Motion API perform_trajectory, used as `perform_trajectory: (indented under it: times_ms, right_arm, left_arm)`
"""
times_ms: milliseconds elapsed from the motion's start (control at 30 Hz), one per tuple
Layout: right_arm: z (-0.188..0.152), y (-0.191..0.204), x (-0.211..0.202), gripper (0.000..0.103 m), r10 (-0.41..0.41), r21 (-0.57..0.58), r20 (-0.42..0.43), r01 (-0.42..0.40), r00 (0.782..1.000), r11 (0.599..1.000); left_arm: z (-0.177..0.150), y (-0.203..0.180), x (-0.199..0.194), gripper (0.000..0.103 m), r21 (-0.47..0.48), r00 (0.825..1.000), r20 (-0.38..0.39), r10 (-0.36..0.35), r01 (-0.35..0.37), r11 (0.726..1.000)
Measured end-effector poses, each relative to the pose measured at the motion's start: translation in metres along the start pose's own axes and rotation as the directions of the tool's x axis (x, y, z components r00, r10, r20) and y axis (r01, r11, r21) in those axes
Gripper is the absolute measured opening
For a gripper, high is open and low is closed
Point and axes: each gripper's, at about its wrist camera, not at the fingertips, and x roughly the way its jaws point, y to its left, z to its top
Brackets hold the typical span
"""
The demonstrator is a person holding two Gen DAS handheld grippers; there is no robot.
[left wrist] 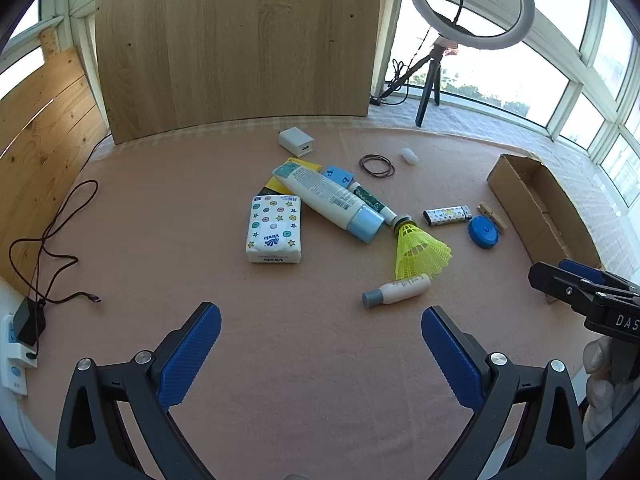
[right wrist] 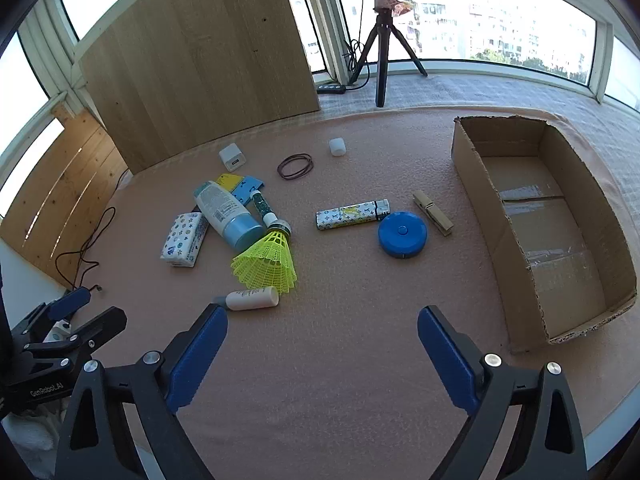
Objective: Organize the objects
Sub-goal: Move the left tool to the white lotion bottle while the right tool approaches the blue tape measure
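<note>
Loose objects lie on the pink mat: a tissue pack [left wrist: 274, 229] [right wrist: 185, 239], a large white bottle with a blue cap [left wrist: 332, 202] [right wrist: 228, 214], a yellow shuttlecock [left wrist: 420, 250] [right wrist: 267, 262], a small white bottle [left wrist: 396, 290] [right wrist: 252, 298], a patterned lighter [left wrist: 447, 216] [right wrist: 352, 214], a blue round tape measure [left wrist: 483, 232] [right wrist: 402, 234], a clothespin [right wrist: 433, 213], a white charger [left wrist: 296, 142] and hair ties [right wrist: 295, 166]. An empty cardboard box [right wrist: 500, 208] [left wrist: 520, 196] stands at the right. My left gripper [left wrist: 320, 344] and right gripper [right wrist: 322, 344] are open and empty, near the front edge.
A wooden board [left wrist: 236, 44] stands at the back of the mat. A ring light on a tripod [left wrist: 430, 80] is behind the mat at the right. A dark cable [left wrist: 52, 240] and a wall plug lie at the left edge. Windows surround the area.
</note>
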Motion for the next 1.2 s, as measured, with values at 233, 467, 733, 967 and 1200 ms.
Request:
perform_trajectory:
  times_ms: [233, 467, 733, 967, 1200]
  right_arm:
    - [0.009, -0.02, 0.015, 0.081, -0.006, 0.034, -0.029, 0.007, 1.0, 0.999]
    - [0.028, -0.039, 0.035, 0.075, -0.014, 0.064, -0.055, 0.018, 0.998, 0.998]
    - [0.037, -0.049, 0.041, 0.075, -0.012, 0.086, -0.059, 0.017, 0.998, 0.996]
    - [0.04, -0.053, 0.042, 0.075, -0.019, 0.092, -0.065, 0.025, 0.998, 0.995]
    - [0.041, -0.057, 0.047, 0.075, -0.022, 0.093, -0.076, 0.029, 0.997, 0.995]
  left_arm:
    - [0.003, -0.005, 0.025, 0.102, 0.019, 0.999, -0.037, -0.024, 0.025, 1.0]
    - [0.004, -0.018, 0.051, 0.102, 0.064, 0.995, -0.082, -0.064, 0.069, 0.996]
    - [0.012, -0.042, 0.088, 0.098, 0.144, 0.983, -0.131, -0.132, 0.151, 0.978]
    - [0.012, -0.053, 0.12, 0.091, 0.177, 0.972, -0.177, -0.155, 0.187, 0.966]
    - [0.006, -0.058, 0.129, 0.071, 0.169, 0.947, -0.234, -0.22, 0.262, 0.95]
